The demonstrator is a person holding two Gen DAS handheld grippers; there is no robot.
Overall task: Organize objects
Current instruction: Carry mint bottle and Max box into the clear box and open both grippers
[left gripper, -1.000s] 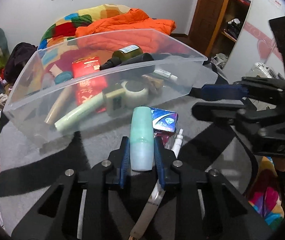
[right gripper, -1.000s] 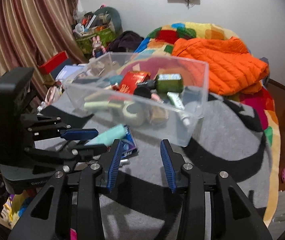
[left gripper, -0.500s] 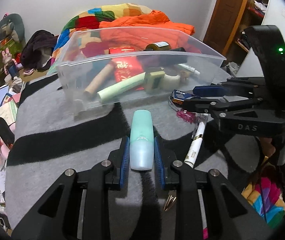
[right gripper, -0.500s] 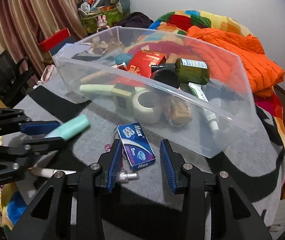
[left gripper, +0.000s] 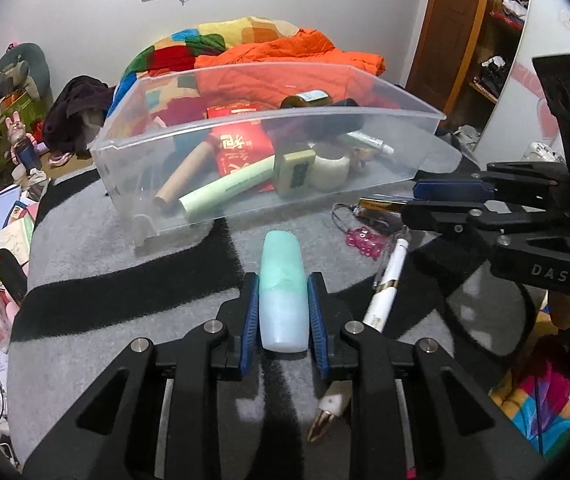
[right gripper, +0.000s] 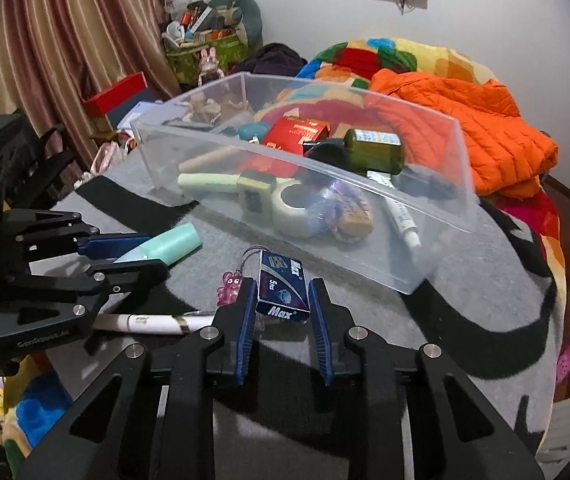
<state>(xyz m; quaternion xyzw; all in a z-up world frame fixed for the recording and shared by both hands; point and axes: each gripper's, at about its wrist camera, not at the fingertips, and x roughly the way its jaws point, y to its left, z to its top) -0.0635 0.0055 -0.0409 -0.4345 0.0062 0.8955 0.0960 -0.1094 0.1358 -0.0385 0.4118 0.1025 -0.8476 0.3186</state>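
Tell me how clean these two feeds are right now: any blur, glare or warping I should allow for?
Left wrist view: sharp; fisheye bows the clear bin rim, corners vignetted black, the left gripper casts a dark shadow on the grey blanket. Right wrist view: sharp near the blue box, a bright glare patch on the bin's front wall, curtains bend at the edge.
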